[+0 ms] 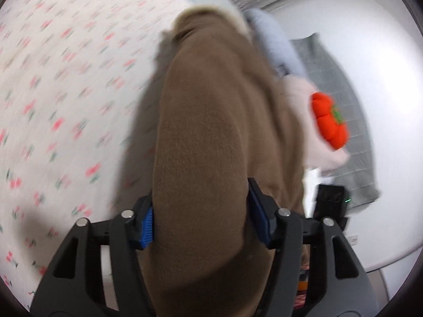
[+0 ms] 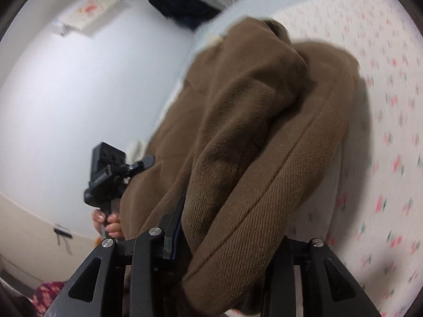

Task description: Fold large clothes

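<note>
A large brown fleece garment [image 1: 208, 137] hangs in both grippers above a bed with a floral sheet [image 1: 58, 84]. My left gripper [image 1: 201, 219] is shut on a thick fold of it, blue pads pressing on each side. In the right wrist view the same brown garment [image 2: 253, 137] drapes over my right gripper [image 2: 232, 227], which is shut on the cloth; its right finger is hidden under the fabric. The left gripper [image 2: 111, 174] and the hand holding it show at left in the right wrist view.
An orange pumpkin plush [image 1: 329, 121] lies on a pink cloth [image 1: 312, 132] over a grey quilted blanket [image 1: 341, 84]. A pale blue fleece item [image 1: 275, 42] lies behind. A white wall [image 2: 92, 92] rises at left. The floral sheet [image 2: 386, 132] spreads at right.
</note>
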`<state>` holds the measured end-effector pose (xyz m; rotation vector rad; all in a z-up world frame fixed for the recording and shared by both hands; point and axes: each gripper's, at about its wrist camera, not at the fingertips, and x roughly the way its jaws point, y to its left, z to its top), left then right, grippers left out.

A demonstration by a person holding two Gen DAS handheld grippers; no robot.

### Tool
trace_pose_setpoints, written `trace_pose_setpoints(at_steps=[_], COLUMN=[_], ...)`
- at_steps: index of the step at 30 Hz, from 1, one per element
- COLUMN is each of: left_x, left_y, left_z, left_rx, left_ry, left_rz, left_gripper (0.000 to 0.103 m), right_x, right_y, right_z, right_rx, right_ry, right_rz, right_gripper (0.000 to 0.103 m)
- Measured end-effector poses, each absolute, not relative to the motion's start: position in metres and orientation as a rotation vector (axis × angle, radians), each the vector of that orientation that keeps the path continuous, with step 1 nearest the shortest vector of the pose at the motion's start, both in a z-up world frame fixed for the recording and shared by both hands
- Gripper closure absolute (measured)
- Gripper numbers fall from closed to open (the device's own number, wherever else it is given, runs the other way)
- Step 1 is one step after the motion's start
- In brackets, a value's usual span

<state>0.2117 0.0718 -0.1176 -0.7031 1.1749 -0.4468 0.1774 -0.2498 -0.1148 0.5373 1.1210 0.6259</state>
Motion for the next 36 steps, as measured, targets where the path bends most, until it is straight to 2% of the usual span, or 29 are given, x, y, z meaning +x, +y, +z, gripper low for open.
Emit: trace_pose_setpoints(at_steps=[2,3,4,9,15,20,22,24,25,26,27,29,36], left_x=[0.202,0.198,0.196,0.184,0.189,0.186,0.177,0.164,0.160,0.157,0.157,0.158,0.150], left_y=[0.071,0.070,0.068,0.059,0.032,-0.010,-0.021,-0.033,-0.034,-0.036,-0.037,-0.038,-0.022], left_z=[-0.124,-0.118,-0.109,-0.059,-0.040,-0.070,-0.082,-0.095,-0.098,-0.102,-0.102,-0.102,-0.083], left_rx=[-0.629,-0.591,-0.546,-0.327,-0.215,-0.101,-0.001,0.127,0.155,0.169,0.171,0.173,0.125], left_ry=[1.141,1.109,1.094,0.916,0.820,0.900,0.845,0.785,0.765,0.749,0.744,0.738,0.770], left_rz=[-0.400,-0.402,-0.397,-0.384,-0.474,-0.591,-0.573,-0.558,-0.556,-0.561,-0.563,-0.561,-0.579], left_gripper=[0.033,0.033,0.033,0.032,0.032,0.031,0.029,0.029,0.029,0.029,0.029,0.029,0.029], right_x=[0.174,0.170,0.167,0.144,0.165,0.203,0.224,0.245,0.257,0.265,0.271,0.276,0.226], right_y=[-0.253,-0.259,-0.264,-0.288,-0.280,-0.215,-0.204,-0.218,-0.227,-0.233,-0.240,-0.258,-0.273], right_z=[-0.132,-0.133,-0.127,-0.072,-0.017,-0.035,-0.051,-0.088,-0.106,-0.118,-0.130,-0.142,-0.107], right_rx=[0.517,0.535,0.543,0.458,0.286,0.123,0.056,0.067,0.088,0.096,0.112,0.223,0.296], right_ry=[1.188,1.183,1.168,1.016,0.786,0.776,0.807,0.888,0.938,0.958,0.978,0.992,0.890], right_rz=[0.550,0.535,0.517,0.370,0.279,0.242,0.132,0.049,0.012,-0.015,-0.035,-0.001,0.088], right_gripper=[0.054,0.048,0.047,0.046,0.047,0.055,0.058,0.069,0.069,0.069,0.062,0.060,0.058])
